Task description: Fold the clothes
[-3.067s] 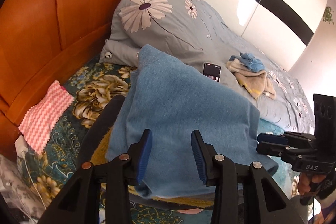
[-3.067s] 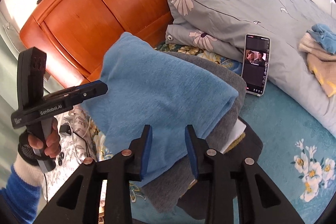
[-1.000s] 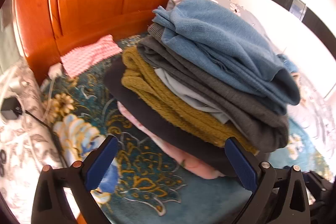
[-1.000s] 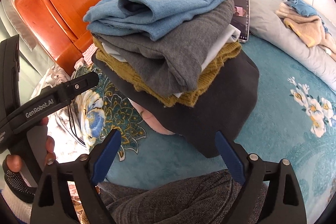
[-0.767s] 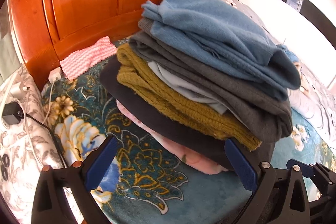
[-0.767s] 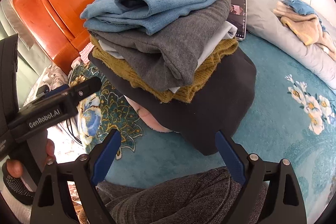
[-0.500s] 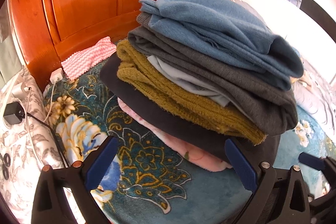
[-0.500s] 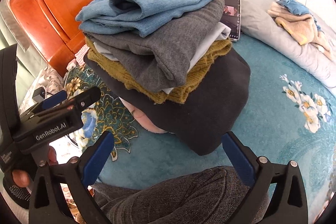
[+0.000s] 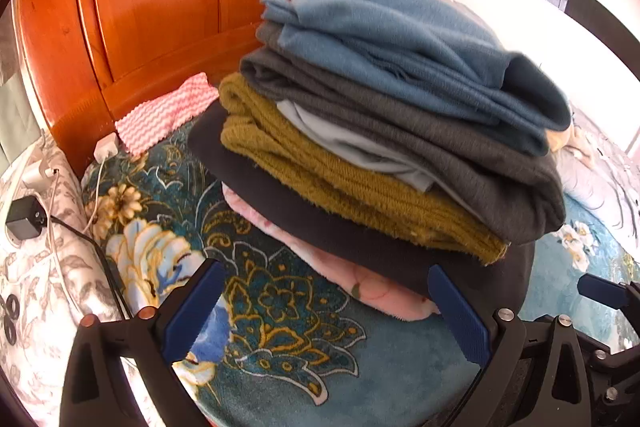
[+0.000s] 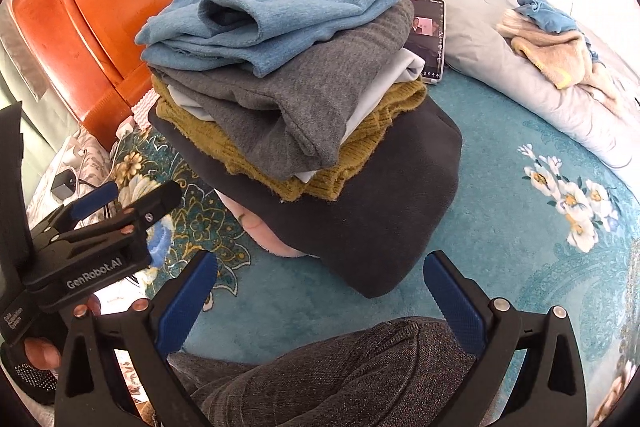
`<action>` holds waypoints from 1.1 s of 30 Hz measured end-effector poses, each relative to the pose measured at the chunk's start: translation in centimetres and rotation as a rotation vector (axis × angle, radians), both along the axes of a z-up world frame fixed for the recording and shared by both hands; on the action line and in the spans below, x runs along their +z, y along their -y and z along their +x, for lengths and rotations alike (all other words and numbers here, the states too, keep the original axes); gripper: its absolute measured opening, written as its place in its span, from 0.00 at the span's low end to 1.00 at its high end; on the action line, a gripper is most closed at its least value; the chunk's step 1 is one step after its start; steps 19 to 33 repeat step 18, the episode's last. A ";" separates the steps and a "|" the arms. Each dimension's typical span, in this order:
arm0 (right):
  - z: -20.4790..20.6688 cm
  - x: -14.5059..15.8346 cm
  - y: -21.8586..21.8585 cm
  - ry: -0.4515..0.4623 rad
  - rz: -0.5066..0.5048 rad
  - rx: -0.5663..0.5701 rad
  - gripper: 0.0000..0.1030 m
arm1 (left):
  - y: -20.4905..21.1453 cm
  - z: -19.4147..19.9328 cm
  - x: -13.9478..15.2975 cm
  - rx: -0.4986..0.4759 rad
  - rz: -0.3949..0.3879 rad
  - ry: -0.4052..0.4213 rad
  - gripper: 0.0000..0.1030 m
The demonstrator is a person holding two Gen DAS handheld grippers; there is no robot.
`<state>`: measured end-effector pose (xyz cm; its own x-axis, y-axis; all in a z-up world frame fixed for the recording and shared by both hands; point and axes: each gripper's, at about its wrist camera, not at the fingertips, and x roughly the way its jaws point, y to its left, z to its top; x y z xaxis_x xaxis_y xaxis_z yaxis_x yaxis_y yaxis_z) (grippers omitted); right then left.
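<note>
Two grippers hover just before the stack of folded clothes on the bed, jaws released and grasping nothing: the right gripper, whose jaws have just been opening, and the left gripper. Nearest in the stack lies a pink piece under a black one; above sit mustard, pale, grey, then the blue sweater. Beyond the stack leans a phone against the grey quilt, before the wooden headboard.

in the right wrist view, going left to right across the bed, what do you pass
left hand-held gripper → stack of folded clothes → phone → loose pile of beige and blue clothes
</note>
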<state>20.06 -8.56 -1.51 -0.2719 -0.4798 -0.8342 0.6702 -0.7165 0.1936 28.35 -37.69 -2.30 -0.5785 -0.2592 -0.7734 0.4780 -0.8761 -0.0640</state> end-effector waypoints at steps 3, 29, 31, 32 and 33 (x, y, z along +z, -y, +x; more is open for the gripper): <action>0.0 -0.1 0.0 -0.001 0.003 0.001 1.00 | -0.3 0.1 -0.4 -0.002 -0.016 0.016 1.00; 0.1 -0.2 0.2 -0.002 0.011 -0.003 1.00 | -0.1 0.2 -0.7 0.008 -0.022 0.014 1.00; 0.1 -0.2 0.2 -0.002 0.011 -0.003 1.00 | -0.1 0.2 -0.7 0.008 -0.022 0.014 1.00; 0.1 -0.2 0.2 -0.002 0.011 -0.003 1.00 | -0.1 0.2 -0.7 0.008 -0.022 0.014 1.00; 0.1 -0.2 0.2 -0.002 0.011 -0.003 1.00 | -0.1 0.2 -0.7 0.008 -0.022 0.014 1.00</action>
